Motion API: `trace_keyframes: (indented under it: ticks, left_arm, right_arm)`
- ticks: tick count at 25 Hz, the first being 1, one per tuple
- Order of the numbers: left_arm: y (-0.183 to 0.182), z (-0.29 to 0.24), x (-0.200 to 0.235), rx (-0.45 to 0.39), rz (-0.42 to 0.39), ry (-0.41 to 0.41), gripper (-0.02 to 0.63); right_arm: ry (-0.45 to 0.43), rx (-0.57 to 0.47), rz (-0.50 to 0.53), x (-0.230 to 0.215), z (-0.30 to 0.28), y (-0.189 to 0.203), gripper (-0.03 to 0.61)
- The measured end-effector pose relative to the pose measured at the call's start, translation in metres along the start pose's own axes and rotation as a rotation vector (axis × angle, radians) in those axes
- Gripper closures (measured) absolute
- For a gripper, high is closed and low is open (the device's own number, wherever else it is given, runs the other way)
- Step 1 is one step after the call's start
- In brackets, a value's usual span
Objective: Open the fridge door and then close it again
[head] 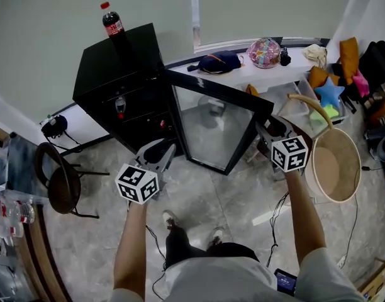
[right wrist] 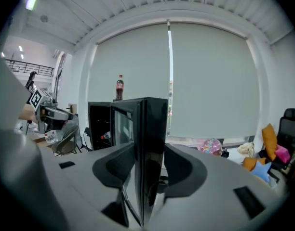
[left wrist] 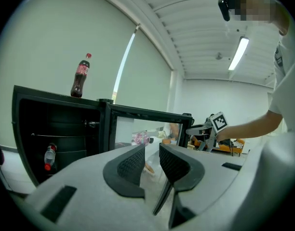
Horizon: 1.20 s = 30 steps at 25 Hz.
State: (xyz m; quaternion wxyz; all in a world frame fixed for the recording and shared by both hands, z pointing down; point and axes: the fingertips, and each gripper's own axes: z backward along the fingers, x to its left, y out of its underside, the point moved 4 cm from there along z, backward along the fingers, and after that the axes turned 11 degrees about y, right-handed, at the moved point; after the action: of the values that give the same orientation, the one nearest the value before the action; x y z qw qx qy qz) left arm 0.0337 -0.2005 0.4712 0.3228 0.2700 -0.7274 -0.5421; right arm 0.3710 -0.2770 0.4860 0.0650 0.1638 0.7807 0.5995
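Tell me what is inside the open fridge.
At least one small bottle shows inside the fridge, partway up. The back and the lower part are too dark to make out.

- fridge [head: 120, 61]: black all over; door [head: 205, 92] has a black frame and clear glass pane
- bottle [head: 114, 27], upper left: dark cola, red cap, red label
- left gripper [left wrist: 152, 154], right gripper [right wrist: 148, 160]: grey jaws; their cubes are white with black square markers
- basket [head: 347, 148], right side: tan
- star cushion [head: 329, 93], upper right: blue
- floor [head: 199, 194]: pale grey marbled tiles
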Motion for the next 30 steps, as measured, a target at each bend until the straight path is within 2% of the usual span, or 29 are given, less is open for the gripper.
trace_keyframes:
  ticks: [11, 18, 22, 26, 30]
  left_arm:
    - [0.009, 0.02, 0.011, 0.012, 0.023, -0.072, 0.52]
    - [0.006, 0.032, 0.013, 0.013, 0.023, -0.113, 0.52]
    - [-0.005, 0.043, 0.008, 0.015, 0.009, -0.15, 0.52]
    - [-0.02, 0.057, 0.001, 0.042, -0.051, -0.201, 0.52]
    - [-0.045, 0.078, -0.004, 0.04, -0.119, -0.244, 0.52]
  right_arm:
    - [0.024, 0.008, -0.049, -0.034, -0.051, -0.01, 0.393]
    - [0.027, 0.043, -0.019, -0.035, -0.054, -0.013, 0.391]
    - [0.087, 0.054, 0.007, -0.037, -0.034, -0.013, 0.382]
    - [0.15, 0.041, 0.034, -0.037, 0.008, -0.015, 0.377]
    - [0.12, 0.004, 0.082, -0.008, 0.051, -0.031, 0.377]
